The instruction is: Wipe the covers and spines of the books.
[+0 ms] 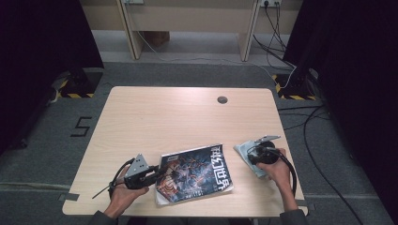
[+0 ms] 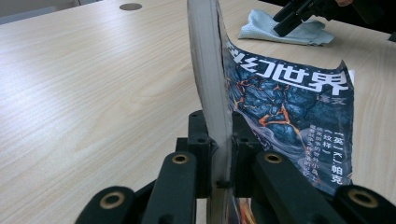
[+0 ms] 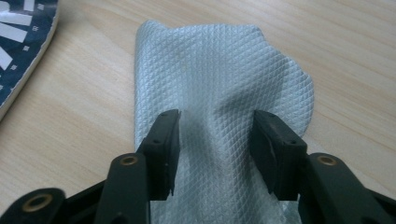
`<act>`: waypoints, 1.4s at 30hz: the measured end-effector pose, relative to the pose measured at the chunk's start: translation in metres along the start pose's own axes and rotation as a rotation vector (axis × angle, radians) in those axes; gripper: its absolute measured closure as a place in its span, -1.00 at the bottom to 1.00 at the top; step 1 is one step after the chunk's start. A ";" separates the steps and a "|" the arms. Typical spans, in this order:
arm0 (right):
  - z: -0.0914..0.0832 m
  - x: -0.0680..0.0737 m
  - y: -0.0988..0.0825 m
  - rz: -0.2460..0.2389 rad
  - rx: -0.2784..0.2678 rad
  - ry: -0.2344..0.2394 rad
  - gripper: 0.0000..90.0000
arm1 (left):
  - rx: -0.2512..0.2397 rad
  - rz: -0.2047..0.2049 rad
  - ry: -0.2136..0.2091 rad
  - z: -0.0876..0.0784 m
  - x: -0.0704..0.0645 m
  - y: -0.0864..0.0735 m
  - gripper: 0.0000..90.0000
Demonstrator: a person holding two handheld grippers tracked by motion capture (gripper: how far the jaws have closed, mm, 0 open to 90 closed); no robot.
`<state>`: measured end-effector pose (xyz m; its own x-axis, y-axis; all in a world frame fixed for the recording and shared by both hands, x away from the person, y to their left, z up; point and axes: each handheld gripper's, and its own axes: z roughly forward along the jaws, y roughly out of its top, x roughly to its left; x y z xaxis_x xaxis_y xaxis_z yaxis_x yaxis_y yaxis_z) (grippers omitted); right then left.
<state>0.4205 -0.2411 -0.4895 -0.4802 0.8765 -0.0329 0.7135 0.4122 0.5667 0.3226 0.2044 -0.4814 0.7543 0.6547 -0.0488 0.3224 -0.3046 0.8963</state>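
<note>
The right hand-held gripper (image 3: 215,154) is hanging directly over the pale cloth (image 3: 219,93), jaws parted and straddling a raised ridge of fabric without pressing it (the ridge is running straight toward twelve o'clock between the pads). The cloth is lying at three o'clock from the magazine (image 1: 195,172) on the tabletop (image 1: 187,117), nearer the right hand, while the left hand-held gripper (image 1: 157,174) is clenching the magazine's edge.

A magazine (image 1: 195,172) lies on the table (image 1: 187,117), left of a cloth (image 1: 246,152).
</note>
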 end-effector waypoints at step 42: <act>-0.035 0.110 0.077 -0.272 -0.308 0.248 0.81 | -0.021 0.039 -0.004 0.010 -0.012 0.001 0.82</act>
<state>0.4047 -0.1221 -0.4204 -0.7627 0.6456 -0.0375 0.3786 0.4928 0.7834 0.3196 0.1900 -0.4844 0.7683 0.6399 -0.0158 0.2811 -0.3150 0.9065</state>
